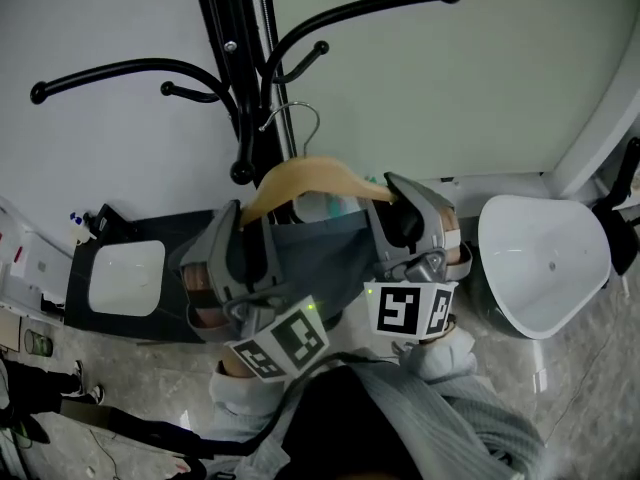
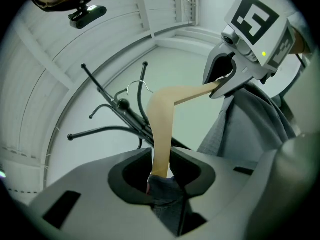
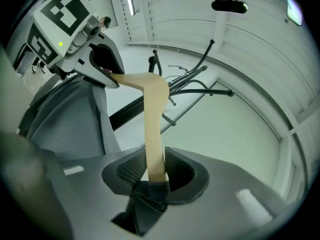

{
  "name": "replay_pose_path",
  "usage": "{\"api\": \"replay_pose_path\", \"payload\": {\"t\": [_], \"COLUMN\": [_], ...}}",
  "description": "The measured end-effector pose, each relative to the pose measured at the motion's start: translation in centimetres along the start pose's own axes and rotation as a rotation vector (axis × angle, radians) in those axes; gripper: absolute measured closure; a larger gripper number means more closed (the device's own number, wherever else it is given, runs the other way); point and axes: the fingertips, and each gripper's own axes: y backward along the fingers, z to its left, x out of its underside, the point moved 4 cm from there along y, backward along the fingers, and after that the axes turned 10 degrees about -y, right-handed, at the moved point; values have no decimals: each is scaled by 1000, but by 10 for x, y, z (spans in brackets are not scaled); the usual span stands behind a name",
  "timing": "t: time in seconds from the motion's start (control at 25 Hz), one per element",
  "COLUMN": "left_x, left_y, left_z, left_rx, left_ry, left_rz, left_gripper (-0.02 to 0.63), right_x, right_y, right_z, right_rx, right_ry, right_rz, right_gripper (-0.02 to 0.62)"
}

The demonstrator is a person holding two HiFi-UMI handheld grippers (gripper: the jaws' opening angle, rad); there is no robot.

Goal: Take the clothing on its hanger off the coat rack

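A pale wooden hanger [image 1: 310,176] carries grey clothing [image 1: 320,258] just in front of the black coat rack [image 1: 245,78]. Its metal hook [image 1: 300,118] stands close to the rack's pole; whether it rests on a peg I cannot tell. My left gripper [image 1: 243,230] is shut on the hanger's left arm, where the pads pinch wood and a fold of grey cloth [image 2: 162,186]. My right gripper [image 1: 398,213] is shut on the right arm in the same way [image 3: 156,176]. Each gripper view shows the hanger [image 2: 162,129] [image 3: 152,129] running to the other gripper [image 2: 225,84] [image 3: 102,74].
The rack's curved arms [image 1: 120,73] spread left and right above the hanger. A white tub-shaped seat [image 1: 545,263] stands at the right, and a black unit with a white panel [image 1: 125,273] at the left. A person's shoes [image 1: 85,393] show at lower left. A pale wall is behind.
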Motion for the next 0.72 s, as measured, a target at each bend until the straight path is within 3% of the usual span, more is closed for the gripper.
{"api": "replay_pose_path", "payload": {"t": [0.36,0.72], "left_x": [-92,-165], "left_y": [-2,15], "left_z": [-60,-117], "left_rx": [162,322], "left_ry": [75,135], "left_rz": [-241,-438], "left_gripper": [495,495], "right_x": [59,100], "right_y": [83,166], "right_z": [-67,-104], "right_rx": [201,358], "right_ry": [40,82], "right_rz": [223,431], "right_gripper": [486,486]}}
